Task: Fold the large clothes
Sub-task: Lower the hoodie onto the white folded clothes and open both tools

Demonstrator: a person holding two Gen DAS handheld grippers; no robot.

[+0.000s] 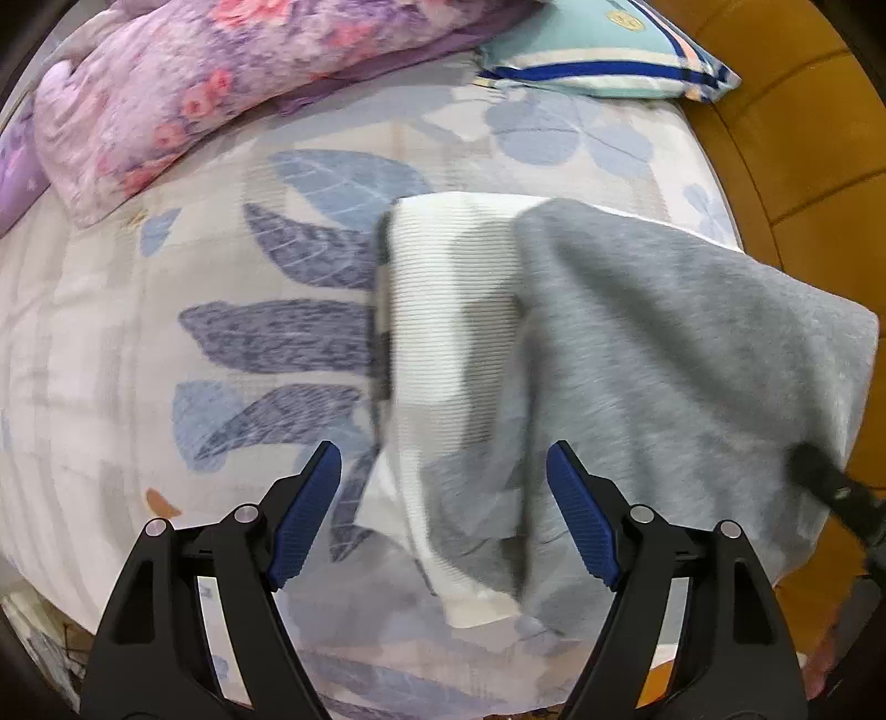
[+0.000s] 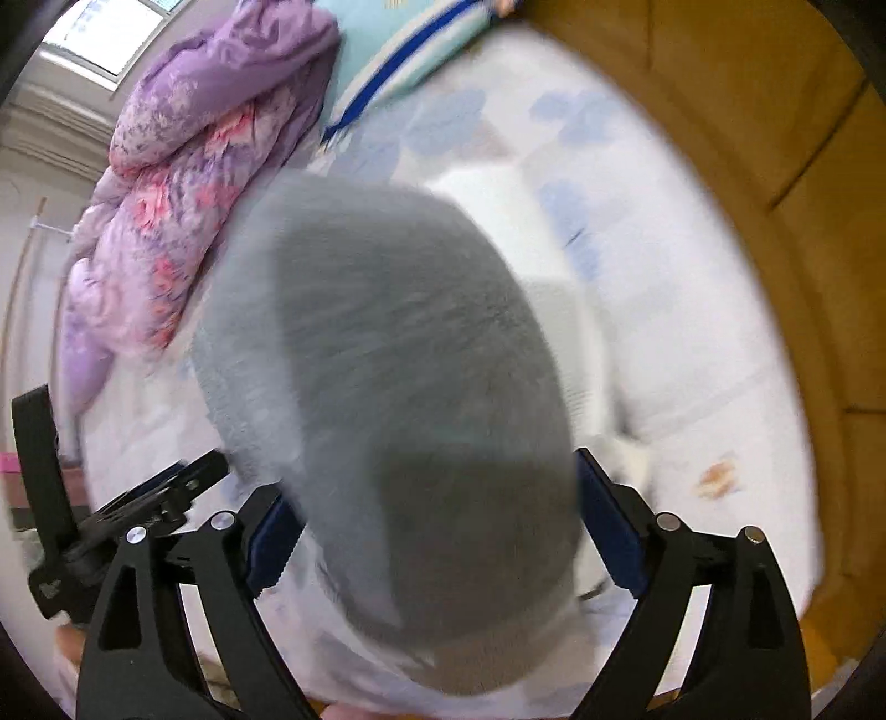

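A grey garment with a white ribbed part lies rumpled on the leaf-print bed sheet. In the left wrist view my left gripper is open, pointing straight down. Its blue pads stand on either side of the garment's near edge without pressing it. My right gripper shows as a black tip at the garment's right edge. In the blurred right wrist view the grey garment fills the gap of my right gripper, whose jaws stand wide. My left gripper sits just to the left.
A purple floral quilt is bunched along the far left of the bed. A teal pillow with blue stripes lies at the far end. An orange-brown padded bed frame runs along the right side. A window shows at the top left.
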